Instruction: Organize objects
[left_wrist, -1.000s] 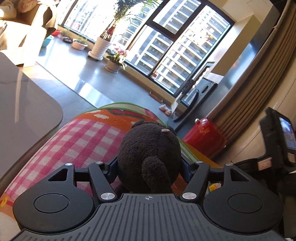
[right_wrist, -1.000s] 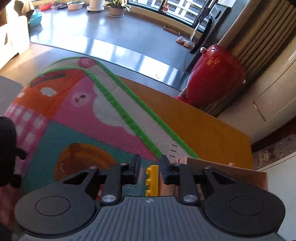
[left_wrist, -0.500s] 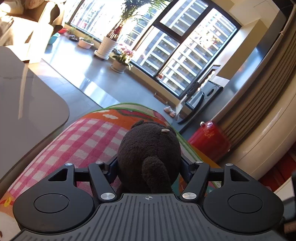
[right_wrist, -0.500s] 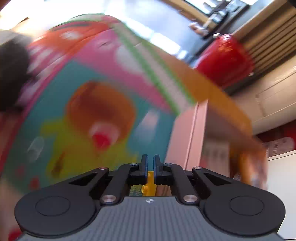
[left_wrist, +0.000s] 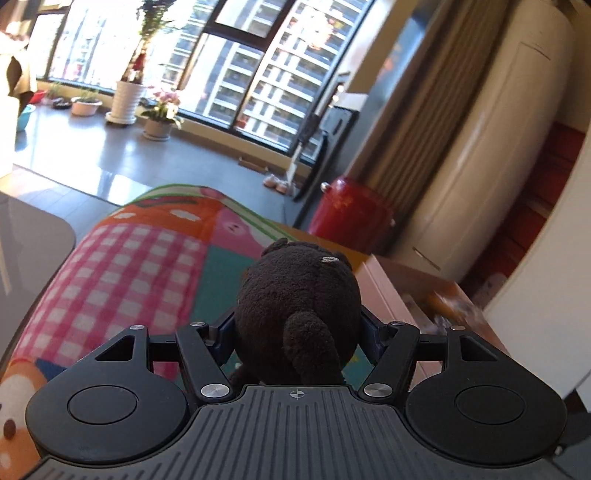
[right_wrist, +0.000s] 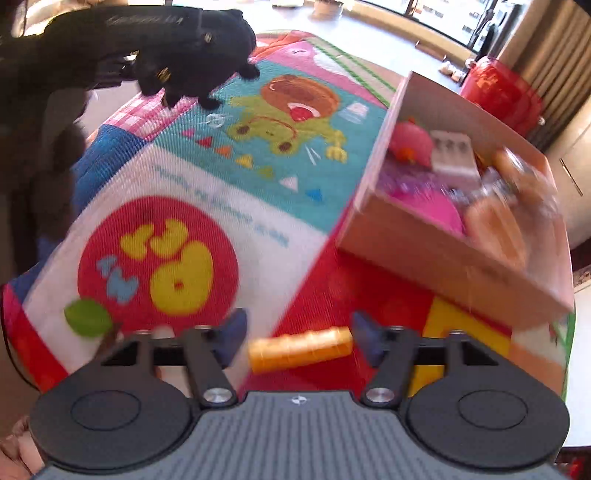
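Left wrist: my left gripper (left_wrist: 298, 326) is clamped on the black plush toy (left_wrist: 297, 302), held above the play mat (left_wrist: 147, 258). Soft, light; mid-body grip suits.
Right wrist: right gripper (right_wrist: 297, 341) jaws spread, yellow brick (right_wrist: 300, 349) loose between them. Rigid, light; pinch its long sides. Pink box (right_wrist: 436, 236) nearby.

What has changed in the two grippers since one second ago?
The right gripper was shut on the yellow brick; now its jaws stand wide apart and the brick lies crosswise between them, apparently let go. Its view has swung to take in the box. The left gripper stays shut on the black plush, now turned toward the box.
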